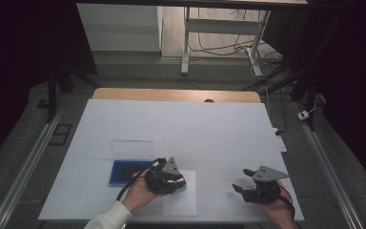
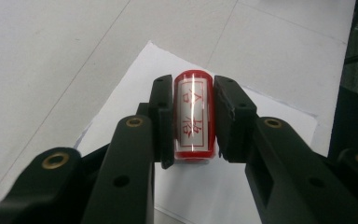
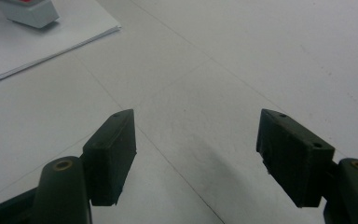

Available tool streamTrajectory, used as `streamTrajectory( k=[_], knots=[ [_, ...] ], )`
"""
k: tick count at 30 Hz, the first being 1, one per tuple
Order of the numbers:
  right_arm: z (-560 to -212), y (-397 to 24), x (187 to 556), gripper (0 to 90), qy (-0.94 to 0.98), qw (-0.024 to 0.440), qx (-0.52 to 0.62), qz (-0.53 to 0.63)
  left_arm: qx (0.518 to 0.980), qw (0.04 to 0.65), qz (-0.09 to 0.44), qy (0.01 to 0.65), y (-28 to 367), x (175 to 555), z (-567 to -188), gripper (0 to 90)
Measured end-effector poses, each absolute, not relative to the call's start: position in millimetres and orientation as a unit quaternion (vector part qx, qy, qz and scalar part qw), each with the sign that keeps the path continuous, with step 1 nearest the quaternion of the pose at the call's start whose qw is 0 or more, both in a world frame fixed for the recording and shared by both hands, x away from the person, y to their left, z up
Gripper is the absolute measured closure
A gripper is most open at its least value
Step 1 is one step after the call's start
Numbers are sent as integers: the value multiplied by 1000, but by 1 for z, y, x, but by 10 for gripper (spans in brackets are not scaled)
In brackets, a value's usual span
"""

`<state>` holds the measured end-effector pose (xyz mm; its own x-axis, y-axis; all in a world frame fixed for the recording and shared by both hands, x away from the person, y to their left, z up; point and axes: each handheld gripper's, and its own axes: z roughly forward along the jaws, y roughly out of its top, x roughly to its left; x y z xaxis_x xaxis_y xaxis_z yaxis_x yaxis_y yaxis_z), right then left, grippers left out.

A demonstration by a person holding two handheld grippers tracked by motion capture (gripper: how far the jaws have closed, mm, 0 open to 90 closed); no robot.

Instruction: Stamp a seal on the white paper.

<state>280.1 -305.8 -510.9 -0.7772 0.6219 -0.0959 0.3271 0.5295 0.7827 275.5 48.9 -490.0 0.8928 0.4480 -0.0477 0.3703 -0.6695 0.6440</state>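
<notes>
The left gripper point(image 2: 193, 116) clamps a red stamp point(image 2: 194, 114) by its sides, over the sheet of paper point(image 2: 265, 121) on the white table point(image 1: 219, 129). Judging by this, stamping is the step — so keep the stamp upright, press straight down, lift without sliding. The right gripper point(image 3: 196, 158) hangs wide open and empty, well apart — it could pin the paper. A blue ink pad point(image 1: 124, 172) lies just beside.

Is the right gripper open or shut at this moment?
Open. In the right gripper view, the right gripper has its two jaws standing wide apart, with bare white table between them and nothing held.
</notes>
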Motion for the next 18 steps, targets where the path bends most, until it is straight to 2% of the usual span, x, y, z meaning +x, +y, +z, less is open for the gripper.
streamTrajectory(
  k=[18],
  knots=[
    [-511,-306,280,286,856,184,278,394,915,332,60,221,46,276,-495,701]
  ],
)
